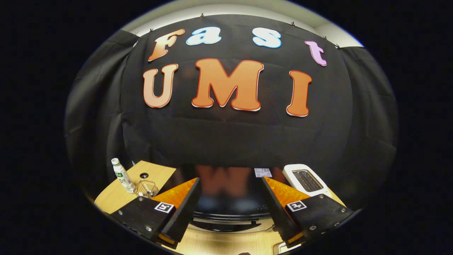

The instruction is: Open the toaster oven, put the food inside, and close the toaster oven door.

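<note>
2 fingers (pixel 231 209) wide apart above a glossy black toaster oven (pixel 230 198) on a wooden table (pixel 116 193), black cloth wall (pixel 230 141) behind.

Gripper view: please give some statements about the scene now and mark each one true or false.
1. The gripper is open. True.
2. The bottle lies on its side. False: it stands upright on the table.
3. The toaster sits beyond one finger, the bottle beyond the other. True.
4. The fingers press on the oven. False: they are spread apart, with the oven's dark top between them.
5. The wire basket stands beside the bottle. True.
</note>
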The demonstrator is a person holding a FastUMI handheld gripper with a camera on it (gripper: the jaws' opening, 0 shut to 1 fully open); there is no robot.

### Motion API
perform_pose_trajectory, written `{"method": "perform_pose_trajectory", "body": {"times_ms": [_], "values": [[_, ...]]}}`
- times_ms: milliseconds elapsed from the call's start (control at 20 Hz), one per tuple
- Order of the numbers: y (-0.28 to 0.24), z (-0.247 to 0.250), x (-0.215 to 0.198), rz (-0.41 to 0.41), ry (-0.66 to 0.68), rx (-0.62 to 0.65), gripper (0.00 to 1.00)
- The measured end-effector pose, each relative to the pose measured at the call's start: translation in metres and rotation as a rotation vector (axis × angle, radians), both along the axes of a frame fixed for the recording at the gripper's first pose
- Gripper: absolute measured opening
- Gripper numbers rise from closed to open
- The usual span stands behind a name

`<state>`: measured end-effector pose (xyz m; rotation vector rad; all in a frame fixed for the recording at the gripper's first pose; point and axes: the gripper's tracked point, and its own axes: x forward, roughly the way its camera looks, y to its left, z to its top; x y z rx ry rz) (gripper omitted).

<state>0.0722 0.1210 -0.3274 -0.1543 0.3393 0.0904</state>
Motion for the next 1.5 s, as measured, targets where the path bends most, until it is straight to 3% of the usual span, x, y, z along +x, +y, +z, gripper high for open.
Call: {"method": "perform_pose_trajectory", "body": {"times_ms": [450,950,1500], "values": [[-0.006,-0.066,-0.014,-0.017,0.155,0.014,1.00],[-0.005,-0.065,-0.042,-0.002,0.163,0.042,1.00],[-0.015,-0.082,-0.123,0.000,0.156,-0.010,1.00]]}}
